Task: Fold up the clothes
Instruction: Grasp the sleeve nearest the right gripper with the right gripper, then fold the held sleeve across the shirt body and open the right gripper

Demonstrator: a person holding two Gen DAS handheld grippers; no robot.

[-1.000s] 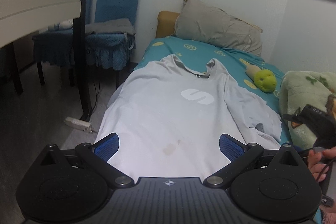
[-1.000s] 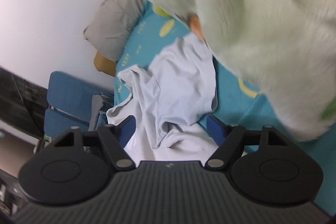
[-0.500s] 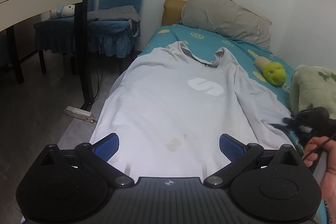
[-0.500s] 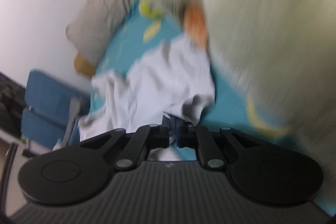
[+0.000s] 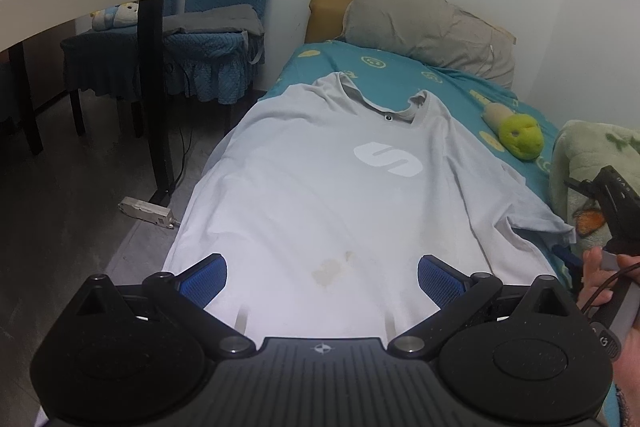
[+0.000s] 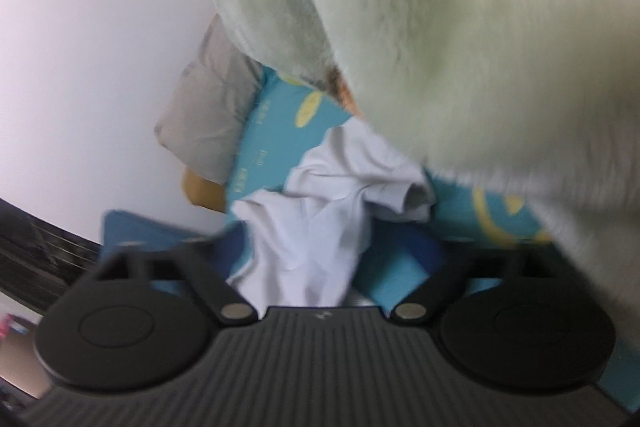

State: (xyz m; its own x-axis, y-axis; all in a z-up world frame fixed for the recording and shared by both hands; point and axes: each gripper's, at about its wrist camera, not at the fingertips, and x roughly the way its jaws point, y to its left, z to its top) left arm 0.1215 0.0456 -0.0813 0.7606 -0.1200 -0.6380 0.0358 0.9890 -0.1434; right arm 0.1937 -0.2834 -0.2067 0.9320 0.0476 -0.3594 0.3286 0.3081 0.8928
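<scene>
Pale grey short-sleeved T-shirt with white S logo lay spread flat, front up, on bed with teal patterned sheet, collar toward grey pillow. Left tongs hovered over shirt hem, jaws wide apart, gripping nothing. Right tongs blurred, jaws apart, bunched sleeve between them, beside fuzzy pale green blanket. Yellow-green plush toy lay near shirt's shoulder.

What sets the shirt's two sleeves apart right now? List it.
The right sleeve lies on the bed, bunched and curled at its hem, beside the green blanket. The left sleeve is not on the bed: that side of the shirt drapes over the edge toward the floor. Both are the same pale grey and unfolded.
</scene>
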